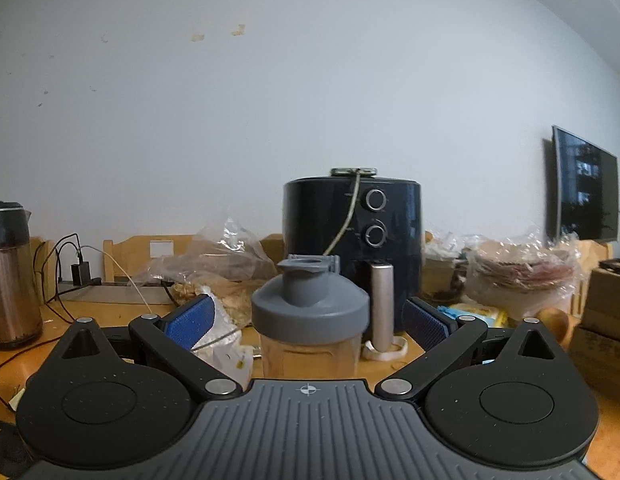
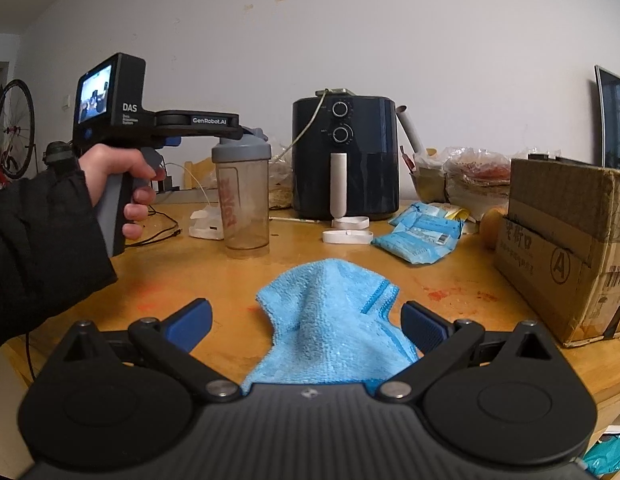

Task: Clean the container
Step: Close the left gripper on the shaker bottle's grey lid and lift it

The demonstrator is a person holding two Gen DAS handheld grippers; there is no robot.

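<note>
A clear shaker bottle (image 2: 244, 200) with a grey flip lid (image 1: 310, 308) stands upright on the wooden table (image 2: 190, 272). My left gripper (image 1: 308, 322), held by a hand in a black sleeve, is level with the lid and open, with the lid framed between its blue pads (image 1: 190, 324) and no contact visible. In the right wrist view the left gripper (image 2: 230, 132) shows side-on at the bottle's top. A light blue cloth (image 2: 329, 312) lies bunched on the table. My right gripper (image 2: 306, 324) is open just over its near part, one finger on each side.
A black air fryer (image 2: 345, 152) stands behind the bottle, with food bags along the wall. A cardboard box (image 2: 565, 248) sits at the right, blue packets (image 2: 421, 236) and white bands in front of the fryer. A kettle (image 1: 10, 272) and cables lie at the left.
</note>
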